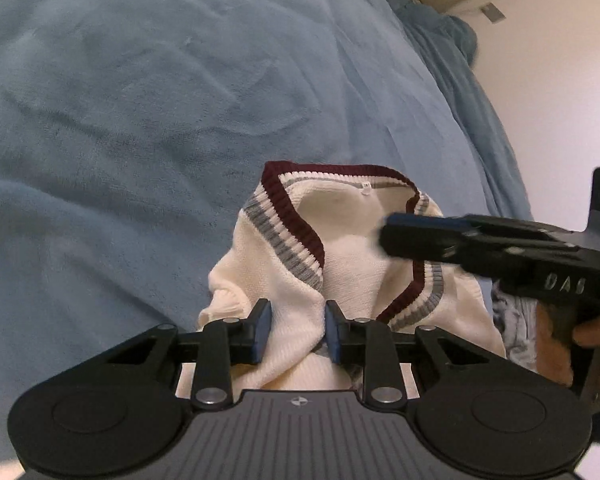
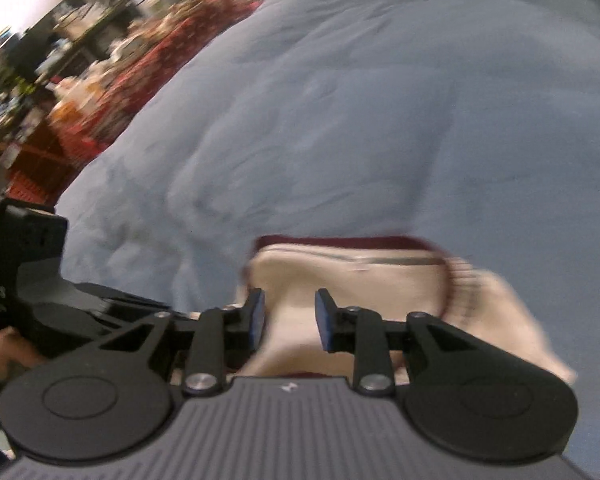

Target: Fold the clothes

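A cream knit sweater (image 1: 352, 248) with a maroon, grey and white striped V-neck lies bunched on a light blue blanket (image 1: 140, 120). My left gripper (image 1: 298, 328) stands over its near shoulder. The blue pads are apart, with cloth lying smooth between them and no pinch showing. From the right, my right gripper (image 1: 384, 236) reaches over the collar, held by a hand (image 1: 556, 344). In the blurred right wrist view the right gripper (image 2: 290, 320) is open over the sweater (image 2: 360, 284), with cream cloth seen in the gap.
The blanket (image 2: 380, 120) spreads wide beyond the sweater. Cluttered shelves and red goods (image 2: 60, 60) stand past its left edge. A pale wall (image 1: 560, 80) lies past the right edge. A patterned bluish cloth (image 1: 512, 320) shows beside the sweater.
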Motion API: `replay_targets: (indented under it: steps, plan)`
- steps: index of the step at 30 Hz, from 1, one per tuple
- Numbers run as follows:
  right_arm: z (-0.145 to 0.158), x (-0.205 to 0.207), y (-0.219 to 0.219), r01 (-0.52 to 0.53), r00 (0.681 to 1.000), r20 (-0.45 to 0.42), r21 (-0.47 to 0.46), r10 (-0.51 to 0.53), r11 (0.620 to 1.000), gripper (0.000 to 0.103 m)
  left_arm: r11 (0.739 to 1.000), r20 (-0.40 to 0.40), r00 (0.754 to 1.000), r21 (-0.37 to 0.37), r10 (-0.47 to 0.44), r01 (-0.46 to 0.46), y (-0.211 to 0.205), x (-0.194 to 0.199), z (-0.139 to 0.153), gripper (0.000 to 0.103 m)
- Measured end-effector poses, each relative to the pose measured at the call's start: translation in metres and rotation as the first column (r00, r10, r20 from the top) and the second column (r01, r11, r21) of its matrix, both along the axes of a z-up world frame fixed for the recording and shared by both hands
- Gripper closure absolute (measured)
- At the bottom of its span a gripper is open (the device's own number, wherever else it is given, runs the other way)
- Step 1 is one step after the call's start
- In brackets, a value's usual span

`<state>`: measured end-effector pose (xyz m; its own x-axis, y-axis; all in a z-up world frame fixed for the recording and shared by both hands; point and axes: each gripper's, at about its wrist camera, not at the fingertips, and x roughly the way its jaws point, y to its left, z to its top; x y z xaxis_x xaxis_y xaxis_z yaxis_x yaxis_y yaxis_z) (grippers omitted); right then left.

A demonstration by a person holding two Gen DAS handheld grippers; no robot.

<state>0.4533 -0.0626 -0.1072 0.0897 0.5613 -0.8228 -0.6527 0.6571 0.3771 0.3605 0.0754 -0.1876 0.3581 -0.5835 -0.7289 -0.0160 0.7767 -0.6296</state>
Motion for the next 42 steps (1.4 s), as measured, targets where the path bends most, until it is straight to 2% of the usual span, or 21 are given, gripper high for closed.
replay_targets:
  steps: [5, 6, 7, 11, 14, 15, 16, 17, 18, 20, 22, 26, 27, 29, 30, 31, 33, 35, 37, 42]
  plan:
    - [-0.021, -0.004, 0.021, -0.035, 0.998, -0.045, -0.035, 0.034, 0.999, 0.072, 0.998, 0.052, 0.998, 0.053, -0.032, 0.029, -0.007, -0.015, 0.012, 0.076]
    - [-0.025, -0.003, 0.025, -0.043, 0.998, -0.054, -0.047, 0.041, 0.998, 0.087, 0.998, 0.058, 0.998, 0.055, -0.037, 0.034, -0.007, -0.016, 0.013, 0.076]
    - [-0.027, -0.004, 0.026, -0.048, 0.997, -0.055, -0.052, 0.045, 0.998, 0.096, 0.998, 0.059, 0.998, 0.049, -0.038, 0.035, -0.003, -0.018, 0.015, 0.076]
    - [-0.021, -0.008, 0.016, -0.041, 0.999, -0.005, -0.038, 0.041, 0.998, 0.097, 1.000, 0.052, 0.999, -0.016, -0.013, 0.013, 0.014, -0.021, 0.026, 0.076]
    - [-0.006, -0.010, -0.008, 0.009, 1.000, 0.015, 0.007, -0.009, 1.000, 0.097, 0.999, 0.104, 0.994, -0.027, 0.027, -0.025, 0.037, -0.018, 0.046, 0.076]
    - [-0.002, -0.012, -0.016, 0.024, 1.000, 0.014, 0.025, -0.025, 0.999, 0.097, 0.999, 0.129, 0.991, -0.024, 0.035, -0.032, 0.044, -0.014, 0.053, 0.073]
    - [0.001, -0.015, -0.024, 0.034, 0.999, 0.017, 0.043, -0.035, 0.998, 0.097, 0.999, 0.145, 0.989, -0.029, 0.032, -0.028, 0.049, -0.010, 0.058, 0.062]
    - [0.003, -0.018, -0.030, 0.041, 0.999, 0.016, 0.054, -0.042, 0.998, 0.097, 0.999, 0.148, 0.989, -0.045, 0.010, -0.003, 0.052, -0.004, 0.058, 0.056]
    - [0.003, -0.022, -0.034, 0.047, 0.999, 0.013, 0.054, -0.048, 0.997, 0.097, 0.998, 0.152, 0.988, -0.062, -0.013, 0.022, 0.054, 0.002, 0.059, 0.045]
    - [0.002, -0.031, -0.044, 0.068, 0.998, -0.002, 0.043, -0.068, 0.997, 0.097, 0.988, 0.132, 0.985, -0.089, -0.112, 0.125, 0.047, 0.012, 0.052, 0.044]
    - [-0.001, -0.039, -0.056, 0.094, 0.995, -0.018, 0.044, -0.094, 0.995, 0.097, 0.973, 0.132, 0.970, -0.078, -0.206, 0.217, 0.034, 0.020, 0.044, 0.044]
    - [-0.006, -0.053, -0.075, 0.124, 0.992, -0.032, 0.046, -0.123, 0.991, 0.100, 0.960, 0.101, 0.959, -0.067, -0.265, 0.272, 0.015, 0.029, 0.030, 0.044]
    - [-0.009, -0.055, -0.078, 0.127, 0.991, -0.038, 0.037, -0.126, 0.991, 0.102, 0.962, 0.096, 0.961, -0.060, -0.261, 0.267, 0.014, 0.030, 0.028, 0.044]
    - [-0.013, -0.058, -0.082, 0.129, 0.991, -0.049, 0.022, -0.128, 0.991, 0.102, 0.965, 0.086, 0.963, -0.047, -0.254, 0.258, 0.012, 0.034, 0.024, 0.058]
    - [-0.014, -0.057, -0.085, 0.129, 0.990, -0.051, 0.024, -0.128, 0.991, 0.102, 0.966, 0.085, 0.965, -0.048, -0.249, 0.254, 0.012, 0.035, 0.025, 0.077]
    - [-0.012, -0.057, -0.087, 0.128, 0.991, -0.049, 0.028, -0.127, 0.991, 0.102, 0.968, 0.089, 0.966, -0.039, -0.244, 0.249, 0.012, 0.034, 0.028, 0.082]
    - [-0.008, -0.056, -0.087, 0.125, 0.992, -0.037, 0.036, -0.124, 0.991, 0.102, 0.968, 0.122, 0.961, -0.002, -0.247, 0.249, 0.010, 0.025, 0.040, 0.082]
    - [0.001, -0.053, -0.088, 0.133, 0.991, -0.024, 0.050, -0.132, 0.990, 0.100, 0.960, 0.168, 0.946, 0.045, -0.278, 0.275, 0.003, 0.013, 0.054, 0.082]
    - [0.011, -0.049, -0.090, 0.144, 0.990, -0.010, 0.064, -0.144, 0.988, 0.095, 0.948, 0.211, 0.925, 0.090, -0.317, 0.305, -0.005, -0.001, 0.068, 0.082]
    - [0.038, -0.042, -0.091, 0.129, 0.990, 0.038, 0.085, -0.133, 0.988, 0.090, 0.916, 0.245, 0.884, 0.163, -0.399, 0.368, -0.025, -0.025, 0.080, 0.082]
